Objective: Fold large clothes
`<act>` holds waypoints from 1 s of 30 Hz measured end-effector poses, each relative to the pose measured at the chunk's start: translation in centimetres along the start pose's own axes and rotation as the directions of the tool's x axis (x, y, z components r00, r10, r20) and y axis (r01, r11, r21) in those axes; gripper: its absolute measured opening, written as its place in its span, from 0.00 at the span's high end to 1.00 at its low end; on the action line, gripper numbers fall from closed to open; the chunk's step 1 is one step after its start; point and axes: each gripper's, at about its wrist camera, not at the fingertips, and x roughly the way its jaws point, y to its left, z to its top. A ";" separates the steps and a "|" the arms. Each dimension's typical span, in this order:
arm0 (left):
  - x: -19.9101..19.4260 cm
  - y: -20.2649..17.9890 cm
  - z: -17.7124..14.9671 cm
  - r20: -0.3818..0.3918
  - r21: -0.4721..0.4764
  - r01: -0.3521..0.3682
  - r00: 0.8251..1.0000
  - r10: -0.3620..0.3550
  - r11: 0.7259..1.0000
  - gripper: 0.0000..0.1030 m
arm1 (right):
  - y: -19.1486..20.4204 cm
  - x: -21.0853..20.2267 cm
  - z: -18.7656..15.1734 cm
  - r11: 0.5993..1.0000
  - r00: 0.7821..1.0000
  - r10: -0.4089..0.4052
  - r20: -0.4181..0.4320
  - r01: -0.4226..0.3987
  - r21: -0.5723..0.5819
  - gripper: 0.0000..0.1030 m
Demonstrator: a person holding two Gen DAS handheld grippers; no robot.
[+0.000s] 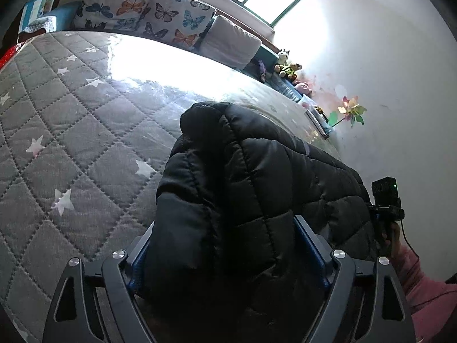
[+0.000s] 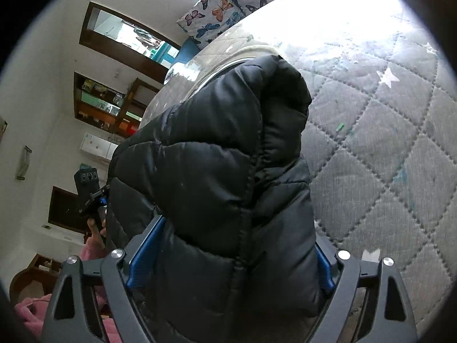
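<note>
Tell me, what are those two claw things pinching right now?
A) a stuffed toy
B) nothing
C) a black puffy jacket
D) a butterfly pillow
C: black puffy jacket fabric fills the gap between the blue pads of the left gripper and the right gripper.

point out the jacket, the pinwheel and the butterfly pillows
jacket (image 1: 257, 177): left wrist view, quilted panel above the fingers
pinwheel (image 1: 352, 111): left wrist view, middle of the blades
butterfly pillows (image 1: 160, 14): left wrist view, where the two pillows meet

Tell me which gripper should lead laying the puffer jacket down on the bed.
Neither clearly; slight lean left. Both the left gripper and right gripper clamp thick folds of the black puffer jacket, but bare quilted bedspread lies open beside the left one.
</note>
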 end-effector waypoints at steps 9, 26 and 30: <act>1.3 0.9 1.1 -0.069 -0.069 0.048 0.996 -0.053 0.996 0.02 | -0.8 0.8 0.7 0.998 0.998 0.065 0.006 -0.065 -0.006 0.01; 0.5 -4.1 0.4 0.000 -0.060 -0.105 0.994 0.105 0.993 0.24 | -1.1 1.1 0.1 0.991 0.991 0.131 0.006 -0.131 0.006 0.13; -0.3 -7.6 0.5 0.022 -0.039 -0.225 0.974 0.226 0.974 0.38 | -0.5 0.0 -0.3 0.994 0.993 0.105 0.060 -0.104 -0.025 0.32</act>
